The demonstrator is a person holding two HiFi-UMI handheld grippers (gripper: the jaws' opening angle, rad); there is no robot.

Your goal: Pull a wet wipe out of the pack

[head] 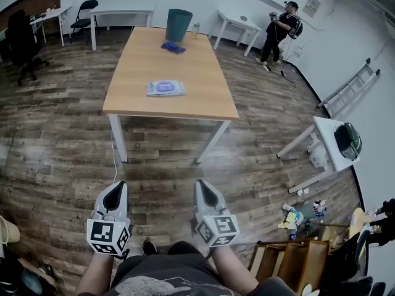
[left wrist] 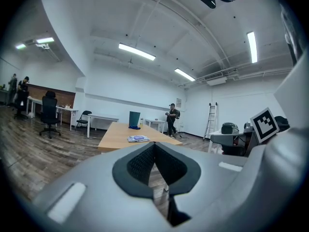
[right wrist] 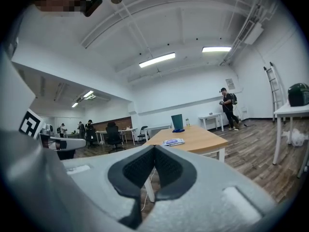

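Note:
A flat wet wipe pack with a purple label lies on the near part of a wooden table. It also shows small in the left gripper view as the pack and in the right gripper view as the pack. My left gripper and right gripper are held low over the floor, well short of the table, side by side. Both are shut with nothing between the jaws, as the left gripper and the right gripper show.
A teal bin and a blue cloth sit at the table's far end. White tables and chairs line the back. A person stands at the far right. A ladder, a small white table and floor clutter are on the right.

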